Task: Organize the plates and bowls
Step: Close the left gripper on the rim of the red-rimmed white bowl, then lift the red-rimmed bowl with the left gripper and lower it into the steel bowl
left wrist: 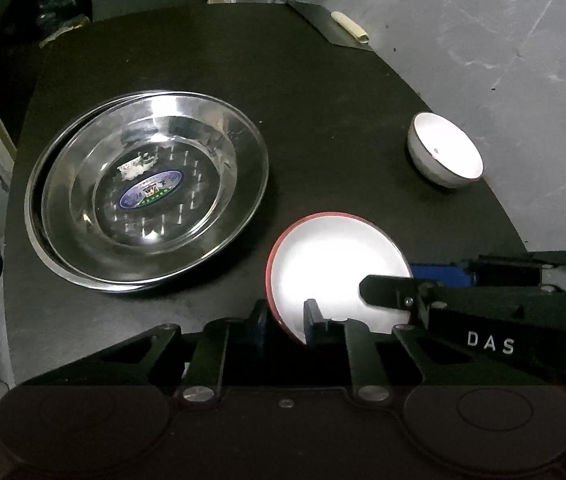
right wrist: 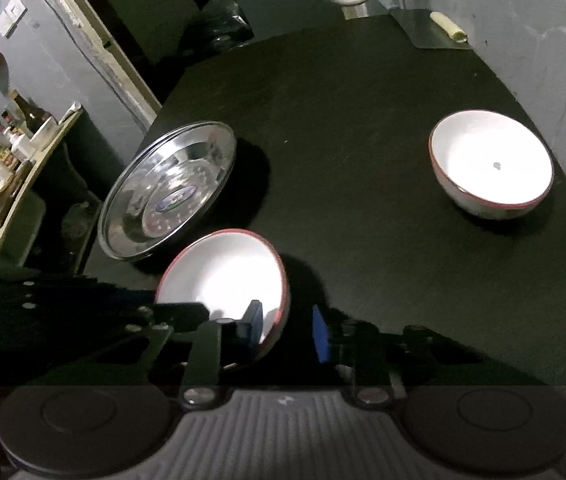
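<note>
A white bowl with a red rim (left wrist: pixel 335 268) sits near the front of the black table (left wrist: pixel 323 100). My left gripper (left wrist: pixel 285 320) straddles its near-left rim, jaws apart with a gap on each side. My right gripper (left wrist: pixel 415 284) reaches in from the right, its fingers over the bowl's right rim. In the right wrist view the same bowl (right wrist: pixel 227 276) sits between my right gripper's (right wrist: pixel 289 330) blue pads, jaws apart. A second white bowl (left wrist: pixel 445 150) (right wrist: pixel 491 164) stands at the right. Stacked steel plates (left wrist: pixel 147 188) (right wrist: pixel 171 188) lie at the left.
A grey sheet with a cream roll (left wrist: pixel 349 26) (right wrist: pixel 449 26) lies at the table's far right corner. A grey wall (left wrist: pixel 523 40) borders the right side. A shelf with bottles (right wrist: pixel 15 136) stands off the table's left edge.
</note>
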